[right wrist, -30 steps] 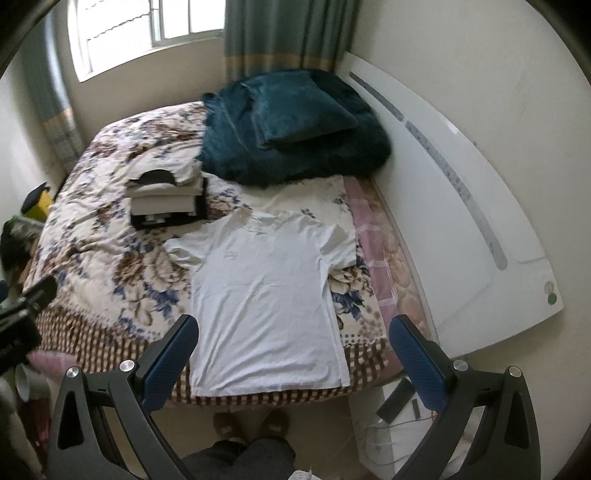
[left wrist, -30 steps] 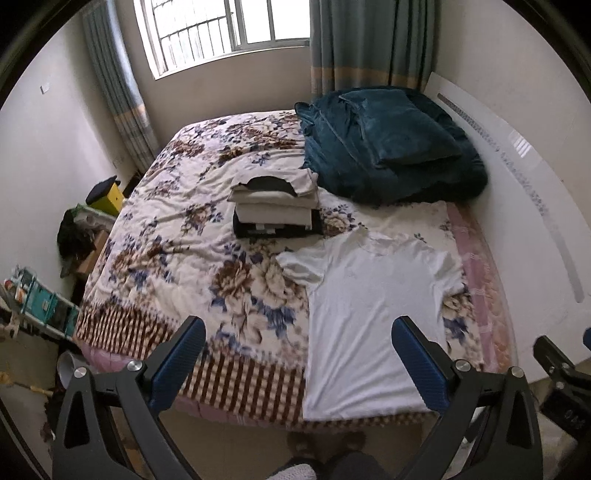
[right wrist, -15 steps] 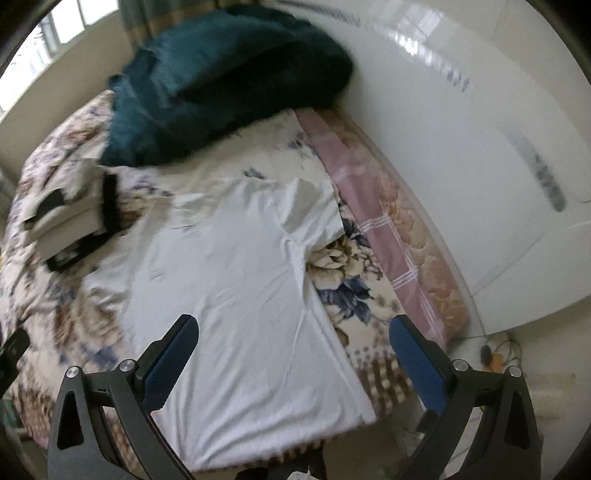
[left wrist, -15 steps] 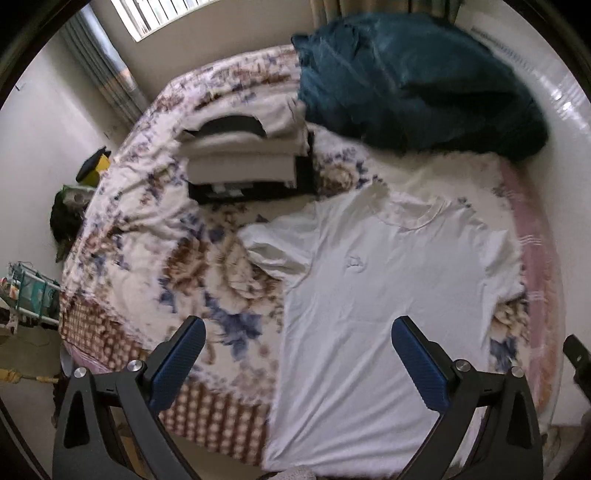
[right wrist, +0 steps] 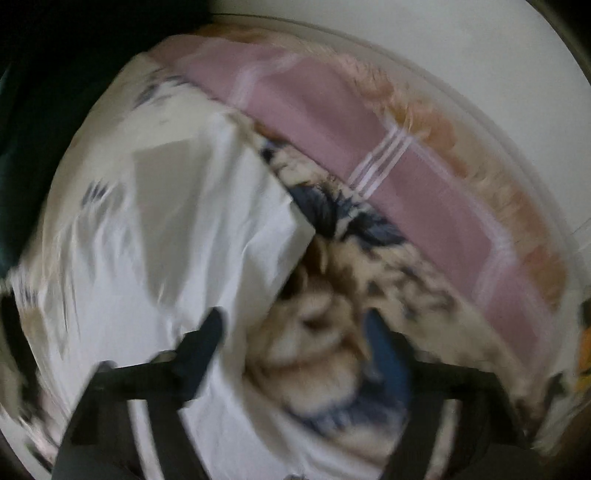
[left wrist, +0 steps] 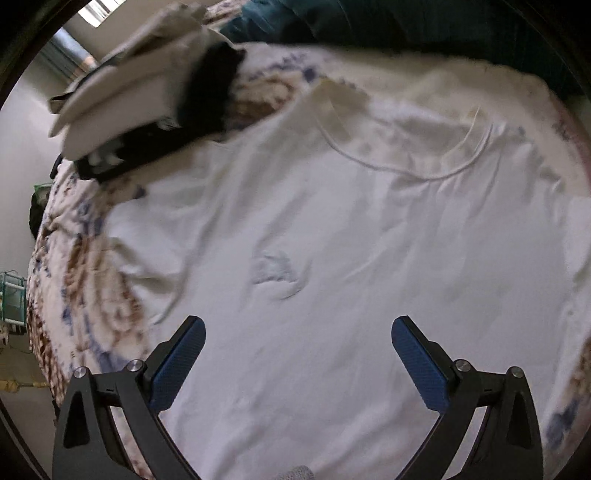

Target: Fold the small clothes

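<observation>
A white T-shirt (left wrist: 332, 240) lies flat, front up, on the floral bedspread (left wrist: 85, 258); its neckline is at the far side. My left gripper (left wrist: 297, 332) is open and empty, low over the shirt's chest. In the blurred right wrist view the shirt's right sleeve (right wrist: 207, 221) lies on the bedspread (right wrist: 369, 280). My right gripper (right wrist: 295, 332) is open and empty, low over the shirt's right edge below the sleeve.
A stack of folded clothes (left wrist: 147, 92) sits at the far left beside the shirt. A dark teal duvet (left wrist: 406, 26) lies beyond the neckline. The pink mattress edge (right wrist: 369, 147) and white headboard (right wrist: 443, 55) run along the right.
Both grippers have dropped forward and down from above the bed's foot to just over the shirt. The right gripper is still moving fast. Both jaws stay open.
</observation>
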Demonstrator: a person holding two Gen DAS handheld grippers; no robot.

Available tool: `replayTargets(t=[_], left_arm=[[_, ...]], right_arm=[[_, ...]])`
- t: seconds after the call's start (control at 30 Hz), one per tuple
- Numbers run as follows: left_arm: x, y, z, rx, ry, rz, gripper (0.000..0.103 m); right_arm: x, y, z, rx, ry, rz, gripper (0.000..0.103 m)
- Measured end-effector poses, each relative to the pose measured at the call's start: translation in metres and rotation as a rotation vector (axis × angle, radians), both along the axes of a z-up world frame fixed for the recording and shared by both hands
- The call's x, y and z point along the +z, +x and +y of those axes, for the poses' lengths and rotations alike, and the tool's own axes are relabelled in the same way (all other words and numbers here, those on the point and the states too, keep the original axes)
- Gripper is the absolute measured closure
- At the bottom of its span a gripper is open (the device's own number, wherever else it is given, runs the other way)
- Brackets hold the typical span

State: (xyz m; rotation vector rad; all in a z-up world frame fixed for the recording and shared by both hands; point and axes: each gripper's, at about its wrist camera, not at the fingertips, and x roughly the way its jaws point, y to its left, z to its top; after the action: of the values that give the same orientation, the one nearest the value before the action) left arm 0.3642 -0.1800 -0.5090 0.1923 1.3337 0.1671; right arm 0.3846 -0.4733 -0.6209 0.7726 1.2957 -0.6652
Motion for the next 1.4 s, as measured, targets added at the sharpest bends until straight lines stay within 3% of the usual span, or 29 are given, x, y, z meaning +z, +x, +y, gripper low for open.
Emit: replayTargets(t=[0.1,0.17,0.23,0.3,0.33,0.5,0.67,0.83,0.93,1.0,1.07,1.13,1.2,1.3,1.4], left_arm=[[-0.021,0.010,-0.005,0.002,0.002,0.020,0.000],[-0.031,0.012,-0.007,0.010,-0.001,0.032,0.000],[-0.034,0.012,-0.004,0.021,-0.012,0.038,0.000],[-0.033,0.011,-0.001,0.027,-0.018,0.044,0.000],[-0.031,0.010,0.000,0.031,-0.022,0.046,0.000],[-0.018,0.008,0.017,0.065,-0.039,0.031,0.000],[-0.006,0.003,0.051,0.130,-0.056,0.014,0.000],[0.000,-0.010,0.094,0.202,-0.064,0.014,0.000],[0.001,-0.021,0.116,0.234,-0.056,0.021,0.000],[0.002,-0.027,0.134,0.256,-0.065,0.034,0.000],[0.008,-0.037,0.150,0.280,-0.067,0.026,0.000],[0.012,-0.043,0.173,0.320,-0.075,0.016,0.000],[0.014,-0.052,0.200,0.387,-0.095,0.020,0.000],[0.005,-0.056,0.245,0.516,-0.208,0.027,0.000],[-0.013,-0.055,0.291,0.680,-0.399,0.016,0.000]], right_arm=[[-0.027,-0.002,-0.024,-0.113,0.086,-0.118,0.032],[-0.034,-0.003,-0.031,-0.150,0.088,-0.186,0.050],[-0.039,-0.001,-0.034,-0.154,0.087,-0.227,0.081],[-0.035,0.002,-0.033,-0.133,0.041,-0.235,0.096],[-0.029,0.004,-0.029,-0.106,0.003,-0.258,0.097],[0.022,0.029,0.024,0.099,-0.171,-0.316,0.098],[0.056,0.051,0.122,0.450,-0.322,-0.368,0.098],[0.028,0.053,0.243,0.845,-0.442,-0.332,0.098],[0.002,0.044,0.292,0.983,-0.453,-0.272,0.098],[-0.018,0.042,0.307,1.041,-0.437,-0.195,0.096],[-0.030,0.040,0.314,1.090,-0.336,-0.124,0.084],[-0.023,0.030,0.316,1.086,-0.196,-0.157,0.057],[-0.012,0.017,0.316,1.067,-0.097,-0.200,0.049],[-0.002,-0.001,0.310,0.976,-0.060,-0.198,0.048],[-0.006,-0.007,0.297,0.896,-0.061,-0.164,0.048]])
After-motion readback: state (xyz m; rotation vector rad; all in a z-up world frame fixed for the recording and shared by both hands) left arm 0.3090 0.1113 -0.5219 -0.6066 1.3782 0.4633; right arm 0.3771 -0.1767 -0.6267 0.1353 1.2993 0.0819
